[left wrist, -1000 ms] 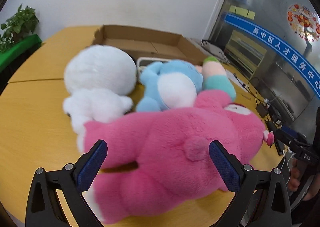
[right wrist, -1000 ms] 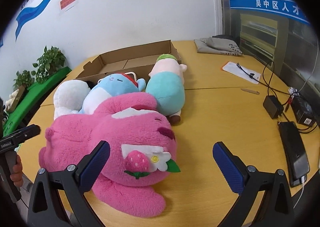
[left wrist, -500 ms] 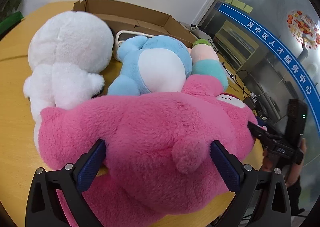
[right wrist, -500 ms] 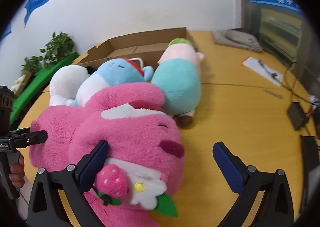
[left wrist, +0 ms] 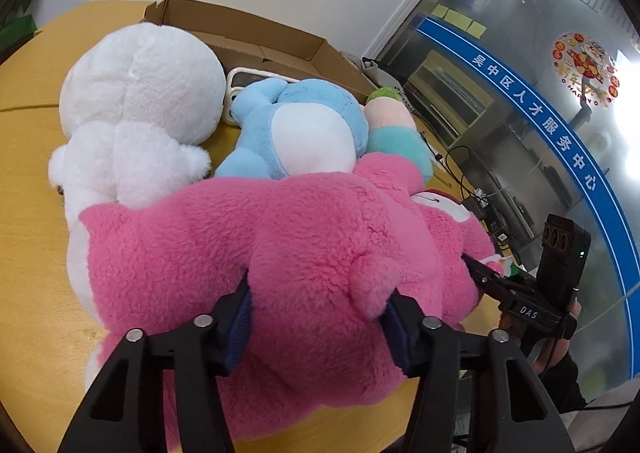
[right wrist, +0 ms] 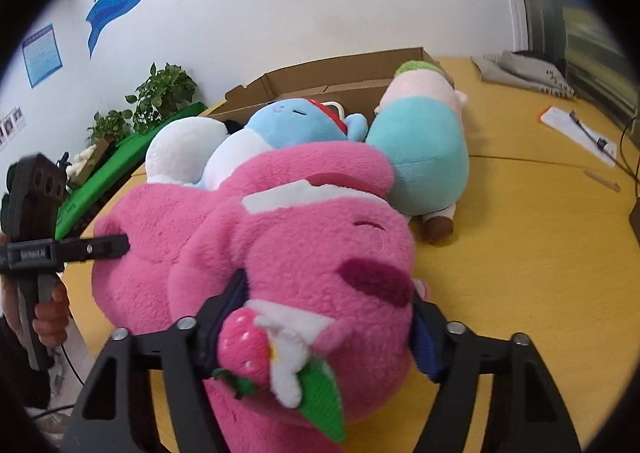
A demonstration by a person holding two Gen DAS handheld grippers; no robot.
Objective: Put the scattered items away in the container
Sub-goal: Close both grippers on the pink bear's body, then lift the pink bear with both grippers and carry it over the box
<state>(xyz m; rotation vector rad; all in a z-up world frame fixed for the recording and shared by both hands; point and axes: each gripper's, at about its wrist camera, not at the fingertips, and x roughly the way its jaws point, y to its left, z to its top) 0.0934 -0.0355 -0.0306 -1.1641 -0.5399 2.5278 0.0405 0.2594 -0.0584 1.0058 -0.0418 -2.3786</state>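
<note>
Squeezing the big pink bear (left wrist: 280,253) from both ends, the two tongs are just starting the job. The left tongs (left wrist: 320,317) are closed in on the bear's back end, right by its little round tail, with soft fur bulging between the pads. The right tongs (right wrist: 328,317) are closed in on the bear's head, by its dark nose and the strawberry on its chest. The bear lies on the yellow table (right wrist: 540,253), and I think it has not been lifted yet. None of the toys look like they are in the cardboard box (left wrist: 260,41), which sits open at the far side of the table. The white toy (left wrist: 140,113), the blue toy (left wrist: 304,129) and the teal and pink toy (right wrist: 424,157) lie in a heap on the table between the bear and the box, touching each other. A white handle thing (left wrist: 248,73) pokes out just in front of the box; I cannot tell what it is. So nearly all the tidying is left: the bear has to go up and over the other toys into the box, then the three others. The bear is big and floppy, so it may sag in the middle when carried.
</note>
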